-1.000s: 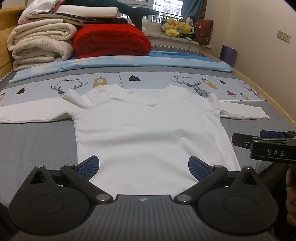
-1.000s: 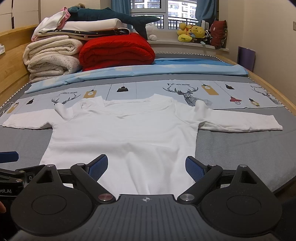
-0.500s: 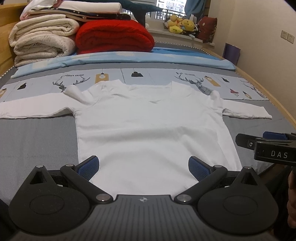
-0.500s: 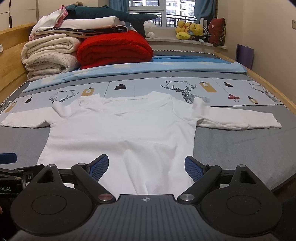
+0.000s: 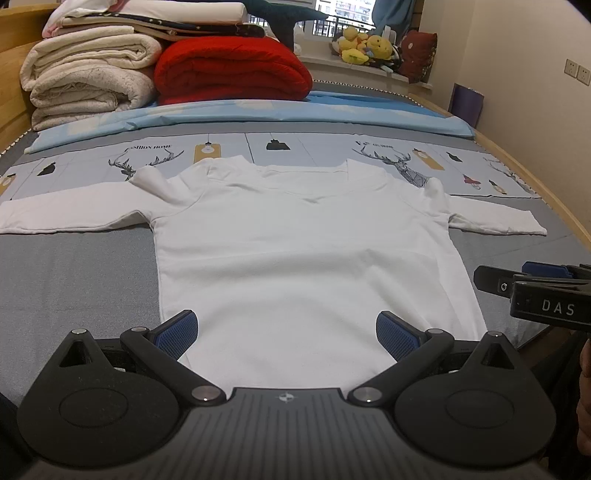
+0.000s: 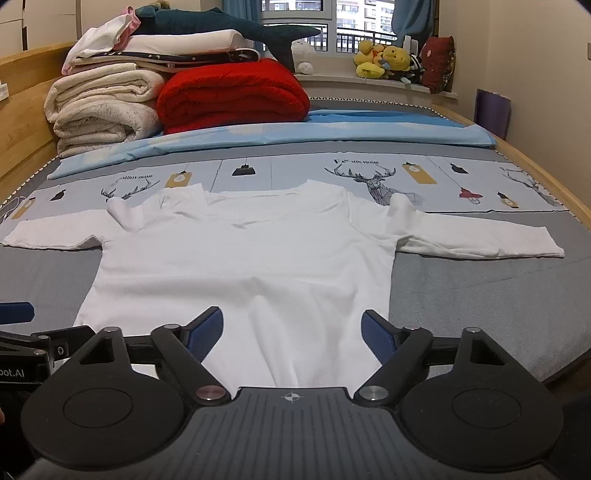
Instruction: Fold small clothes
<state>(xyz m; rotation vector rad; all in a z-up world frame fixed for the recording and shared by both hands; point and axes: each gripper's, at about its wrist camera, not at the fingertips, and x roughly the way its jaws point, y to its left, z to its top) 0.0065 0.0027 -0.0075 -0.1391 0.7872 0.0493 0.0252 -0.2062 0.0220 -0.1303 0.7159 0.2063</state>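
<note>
One bed (image 6: 461, 295) fills both views, its grey cover crossed by a pale printed band of deer and hanging lamps, with a blue sheet (image 6: 332, 133) folded along the far side. At the head stand two piles of bedding: a cream stack of folded blankets (image 6: 99, 107) on the left and one red quilt (image 6: 232, 96) beside it, touching. A dark plush shark (image 6: 229, 27) lies across the top of them. On the window ledge beyond sits a cluster of yellow soft toys (image 6: 384, 59); their number cannot be told.

One white long-sleeved shirt (image 6: 243, 266) lies flat in the middle of the bed, collar away from the cameras, both sleeves stretched out sideways and its hem toward the grippers. Nothing rests on it.

Two grippers are held over the near edge, side by side. The left gripper (image 5: 286, 328) has its blue pads spread wide above the hem, with only cloth below and nothing pinched. The right gripper (image 6: 291, 330) also stands wide, but its jaws are closing; the shirt's hem lies beneath the gap and the pads do not press it. Each gripper shows at the edge of the other's view, well clear of the sleeves.
</note>
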